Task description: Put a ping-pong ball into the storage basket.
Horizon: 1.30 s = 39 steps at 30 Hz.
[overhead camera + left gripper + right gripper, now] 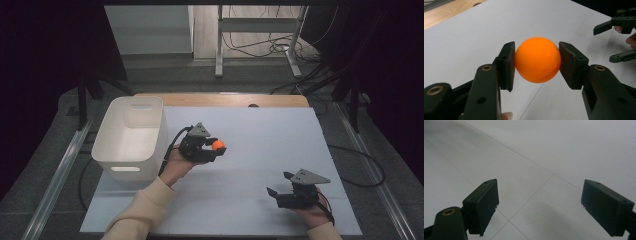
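Observation:
An orange ball [218, 145] [537, 59] is pinched between the two black pads of my left gripper [216, 148] [537, 62], held just above the white table near its middle. The gripper points to the right in the high view, close to the white bin. My right gripper [281, 184] [540, 207] rests low at the front right of the table, open, with nothing between its jaws. It also appears far off at the right edge of the left gripper view as the right gripper [615, 41].
A white plastic bin [131, 137] with cut-out handles stands on the table's left side, and nothing shows inside it. A wooden strip [225, 100] runs along the table's far edge. Beyond it are a desk frame and cables on the floor.

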Available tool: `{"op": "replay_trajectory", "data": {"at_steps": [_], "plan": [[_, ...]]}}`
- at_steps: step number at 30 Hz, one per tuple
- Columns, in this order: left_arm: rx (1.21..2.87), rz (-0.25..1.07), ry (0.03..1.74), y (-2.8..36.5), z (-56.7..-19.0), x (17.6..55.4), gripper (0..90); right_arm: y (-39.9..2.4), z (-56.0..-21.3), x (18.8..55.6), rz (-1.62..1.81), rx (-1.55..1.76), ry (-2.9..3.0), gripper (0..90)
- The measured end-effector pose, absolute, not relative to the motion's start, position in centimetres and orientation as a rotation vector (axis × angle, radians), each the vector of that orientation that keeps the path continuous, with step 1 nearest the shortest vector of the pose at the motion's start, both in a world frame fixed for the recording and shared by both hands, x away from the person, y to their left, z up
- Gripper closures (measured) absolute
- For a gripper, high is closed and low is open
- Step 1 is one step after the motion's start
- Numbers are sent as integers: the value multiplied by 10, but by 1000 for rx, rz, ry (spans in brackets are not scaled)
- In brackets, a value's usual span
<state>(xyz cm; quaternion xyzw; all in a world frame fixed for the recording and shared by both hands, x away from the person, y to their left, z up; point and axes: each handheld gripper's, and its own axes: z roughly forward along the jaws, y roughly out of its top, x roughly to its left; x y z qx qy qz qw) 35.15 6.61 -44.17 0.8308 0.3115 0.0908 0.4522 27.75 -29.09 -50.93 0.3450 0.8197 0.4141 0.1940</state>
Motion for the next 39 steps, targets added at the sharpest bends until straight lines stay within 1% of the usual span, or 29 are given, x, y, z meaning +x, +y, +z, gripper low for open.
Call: {"op": "replay_trajectory", "data": {"at_steps": [29,39], "plan": [[2015,303,781,90,-417,346,501,-291,-509,278,1162,969,2295,153],[2007,324,793,96,-415,345,501,-292,-509,278,1172,971,2293,153]]}}
